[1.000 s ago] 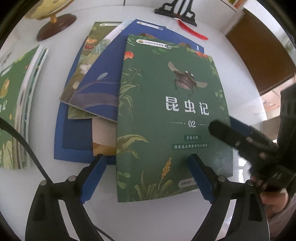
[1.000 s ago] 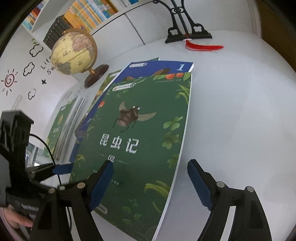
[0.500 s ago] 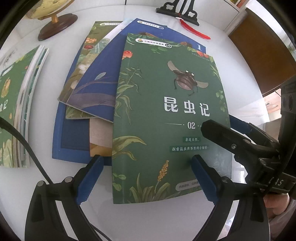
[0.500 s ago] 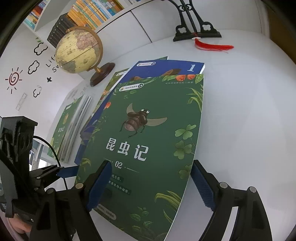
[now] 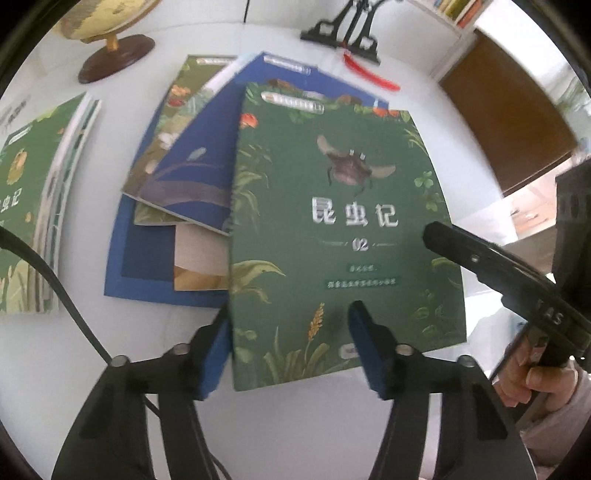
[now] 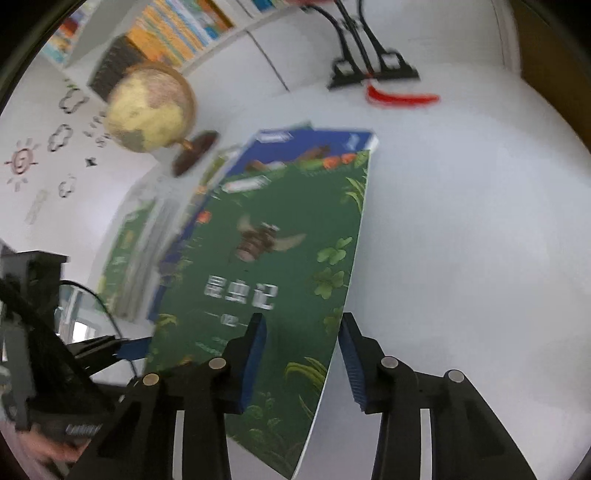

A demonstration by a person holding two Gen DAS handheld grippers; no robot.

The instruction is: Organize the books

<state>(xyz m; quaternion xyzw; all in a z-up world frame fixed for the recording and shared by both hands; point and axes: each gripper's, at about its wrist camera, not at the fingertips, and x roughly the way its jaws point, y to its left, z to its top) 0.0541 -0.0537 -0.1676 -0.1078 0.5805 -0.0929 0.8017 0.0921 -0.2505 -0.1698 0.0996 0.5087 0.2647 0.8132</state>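
A dark green book with a beetle on its cover (image 5: 332, 229) lies on top of a fanned pile of books (image 5: 184, 177) on the white table; it also shows in the right wrist view (image 6: 280, 266). My left gripper (image 5: 288, 343) is partly closed, its fingers straddling the book's near left corner without pinching it. My right gripper (image 6: 303, 354) is partly closed astride the book's right edge, one finger over the cover, one over the table. The right gripper's finger (image 5: 480, 258) lies over the cover's right side in the left wrist view.
A second stack of green books (image 5: 33, 206) lies at the left. A globe on a wooden base (image 6: 155, 110) stands at the back left. A black metal stand (image 5: 343, 29) and a red tassel (image 5: 369, 74) are at the back. A bookshelf (image 6: 177, 33) lines the wall.
Both grippers have narrowed from wide open and closed in on the green book's edges. The right gripper moved in over the book's right edge. The book stays flat.
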